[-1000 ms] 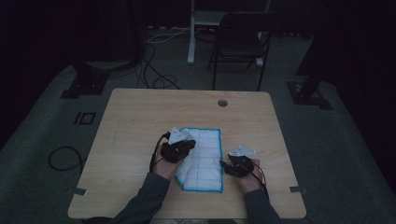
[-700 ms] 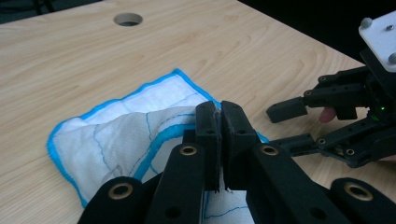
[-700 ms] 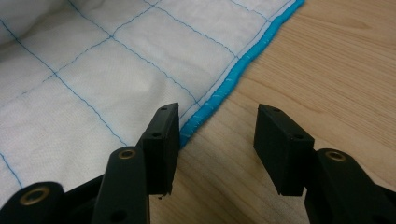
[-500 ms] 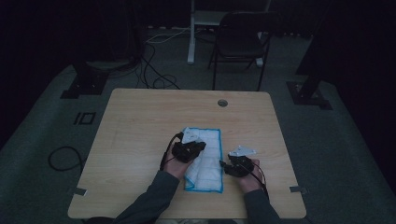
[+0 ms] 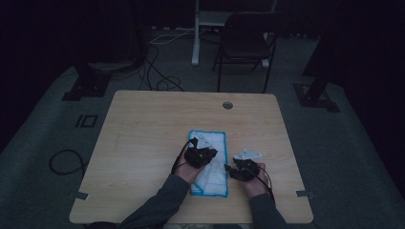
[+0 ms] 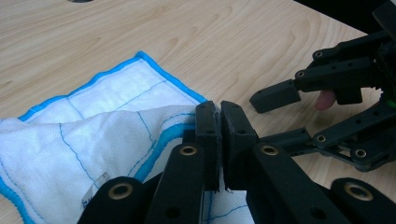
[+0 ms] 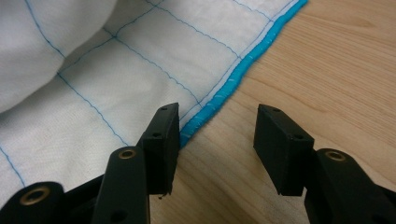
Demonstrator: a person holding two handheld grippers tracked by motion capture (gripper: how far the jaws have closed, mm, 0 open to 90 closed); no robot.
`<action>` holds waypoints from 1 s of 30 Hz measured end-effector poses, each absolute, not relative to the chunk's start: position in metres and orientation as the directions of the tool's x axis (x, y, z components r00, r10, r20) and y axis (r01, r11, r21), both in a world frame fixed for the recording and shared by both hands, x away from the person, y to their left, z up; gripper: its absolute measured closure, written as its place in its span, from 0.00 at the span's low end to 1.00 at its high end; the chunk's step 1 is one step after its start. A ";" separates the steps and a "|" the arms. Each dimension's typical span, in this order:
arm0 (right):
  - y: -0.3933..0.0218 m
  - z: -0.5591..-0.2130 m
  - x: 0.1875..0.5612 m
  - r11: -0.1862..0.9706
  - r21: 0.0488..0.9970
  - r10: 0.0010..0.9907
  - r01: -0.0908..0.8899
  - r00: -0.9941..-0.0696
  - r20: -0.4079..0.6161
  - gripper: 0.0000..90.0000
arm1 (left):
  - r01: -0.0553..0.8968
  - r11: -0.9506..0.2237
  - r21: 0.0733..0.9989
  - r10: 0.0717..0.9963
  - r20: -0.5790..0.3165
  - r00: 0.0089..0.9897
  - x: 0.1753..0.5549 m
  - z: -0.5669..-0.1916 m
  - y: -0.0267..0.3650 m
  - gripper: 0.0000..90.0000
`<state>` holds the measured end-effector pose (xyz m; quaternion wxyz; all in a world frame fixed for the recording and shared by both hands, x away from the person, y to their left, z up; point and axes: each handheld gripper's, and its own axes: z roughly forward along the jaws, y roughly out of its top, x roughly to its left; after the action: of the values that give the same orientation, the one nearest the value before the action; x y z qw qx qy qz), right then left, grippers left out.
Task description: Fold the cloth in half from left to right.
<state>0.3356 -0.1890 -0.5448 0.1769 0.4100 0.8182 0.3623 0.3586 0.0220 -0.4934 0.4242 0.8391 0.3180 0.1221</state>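
High view: left gripper point(image 5: 201, 153) has carried the cloth point(image 5: 216, 143) edge rightward, fold progressing on the surface point(image 5: 143, 124). Left gripper view: jaws clenched on cloth hem. Right gripper view: right gripper point(image 7: 217, 135) jaws released beside blue hem

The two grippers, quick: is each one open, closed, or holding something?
Left gripper: closed, pinching a folded-over edge of the white cloth with blue trim.
Right gripper: open, holding nothing; one jaw sits at the cloth's blue edge.
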 end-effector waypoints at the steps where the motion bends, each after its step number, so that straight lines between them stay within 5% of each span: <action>1: -0.189 -0.545 0.335 0.403 0.738 0.799 0.541 -0.602 0.004 0.56 | 0.425 -0.441 0.790 0.633 -0.062 0.771 0.358 -0.493 0.020 0.97; 16: -0.189 -0.545 0.335 0.395 0.737 0.802 0.548 -0.597 0.013 0.56 | 0.447 -0.486 0.751 0.613 -0.072 0.787 0.365 -0.512 -0.001 0.96; 22: -0.191 -0.544 0.335 0.396 0.733 0.803 0.553 -0.596 0.015 0.55 | 0.454 -0.487 0.746 0.589 -0.103 0.801 0.363 -0.516 0.000 0.77; 30: -0.193 -0.544 0.335 0.395 0.731 0.807 0.557 -0.590 0.014 0.54 | 0.436 -0.461 0.773 0.598 -0.092 0.796 0.352 -0.497 0.016 0.70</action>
<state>0.3353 -0.1932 -0.5435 0.1747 0.4175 0.8166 0.3582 0.3521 0.0161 -0.4971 0.4202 0.8494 0.3045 0.0965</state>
